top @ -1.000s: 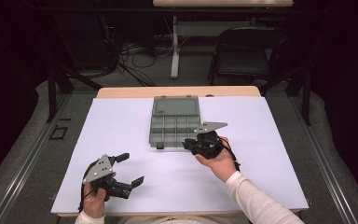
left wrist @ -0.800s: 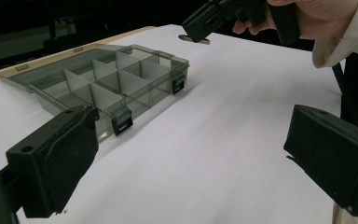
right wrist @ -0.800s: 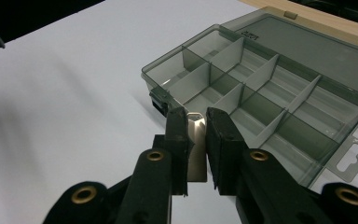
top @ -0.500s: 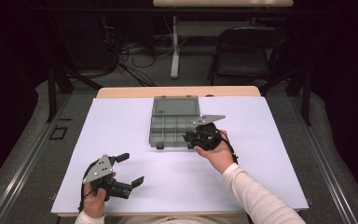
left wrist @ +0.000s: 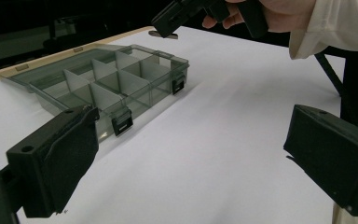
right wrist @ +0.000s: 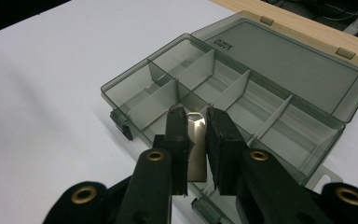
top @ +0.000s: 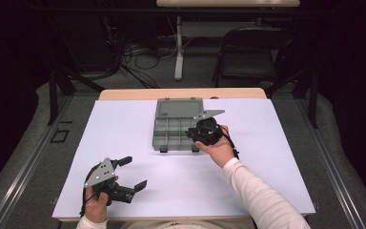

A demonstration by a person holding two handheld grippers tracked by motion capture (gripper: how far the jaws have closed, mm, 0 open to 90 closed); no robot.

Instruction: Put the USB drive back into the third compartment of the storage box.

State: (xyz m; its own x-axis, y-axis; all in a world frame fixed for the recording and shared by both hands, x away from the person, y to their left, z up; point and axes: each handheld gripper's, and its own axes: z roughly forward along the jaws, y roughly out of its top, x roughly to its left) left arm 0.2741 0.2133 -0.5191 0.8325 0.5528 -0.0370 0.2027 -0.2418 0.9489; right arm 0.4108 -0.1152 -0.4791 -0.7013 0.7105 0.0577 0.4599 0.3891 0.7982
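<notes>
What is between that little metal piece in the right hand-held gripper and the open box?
Nothing visible. The right hand-held gripper holds the metal piece above the open compartment box, whose lid lies flat behind, clear of the compartments.

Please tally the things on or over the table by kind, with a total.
Compartment box, lid open: 1
Metal piece, held in the right tongs: 1
Tongs, right and left: 2
Total: 4

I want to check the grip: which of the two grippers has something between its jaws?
The right gripper: it clamps a small silver metal piece; the left gripper is open.
</notes>
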